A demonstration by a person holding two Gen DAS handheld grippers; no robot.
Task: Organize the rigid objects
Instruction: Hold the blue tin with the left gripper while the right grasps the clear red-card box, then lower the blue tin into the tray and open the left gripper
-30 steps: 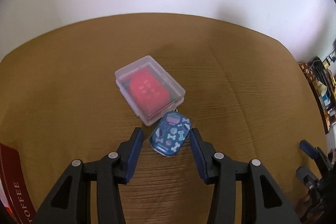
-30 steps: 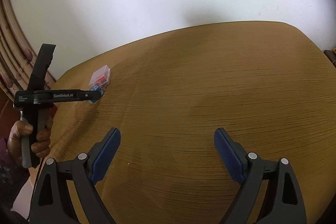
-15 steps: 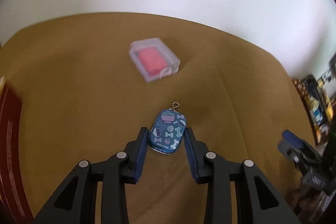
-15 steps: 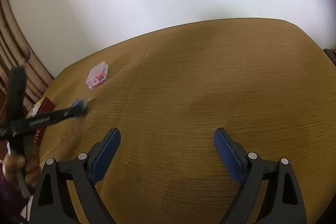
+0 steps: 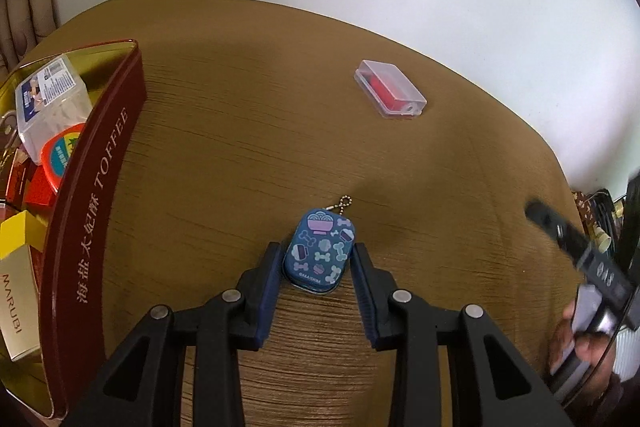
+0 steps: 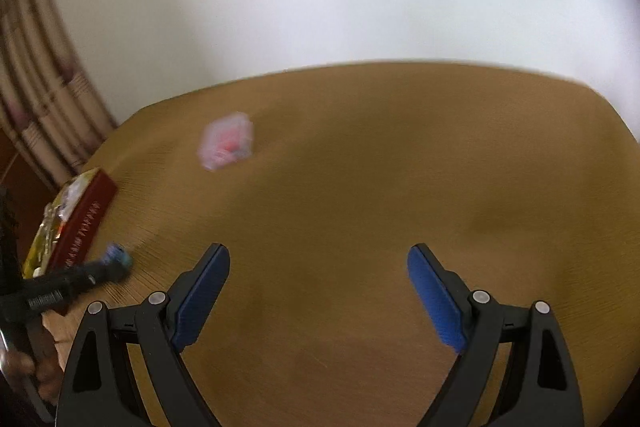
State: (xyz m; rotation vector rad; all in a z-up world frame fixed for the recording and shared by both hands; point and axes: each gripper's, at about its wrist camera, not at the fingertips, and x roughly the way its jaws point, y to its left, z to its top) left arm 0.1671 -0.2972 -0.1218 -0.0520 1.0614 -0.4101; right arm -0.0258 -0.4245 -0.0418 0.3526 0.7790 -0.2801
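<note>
left gripper [image 5: 318, 263] clamped on blue tin [image 5: 319, 251], right gripper [image 6: 318, 291] wide & empty, jaws opening
tin held by its long sides, flat, keychain fwd, prob so it drops flat into toffee tin [image 5: 94, 195], which sits left of it & is already crowded. clear box [image 5: 390, 94] lies beyond, well apart. bench [image 5: 240, 131] bare between, room to swing left.
</note>
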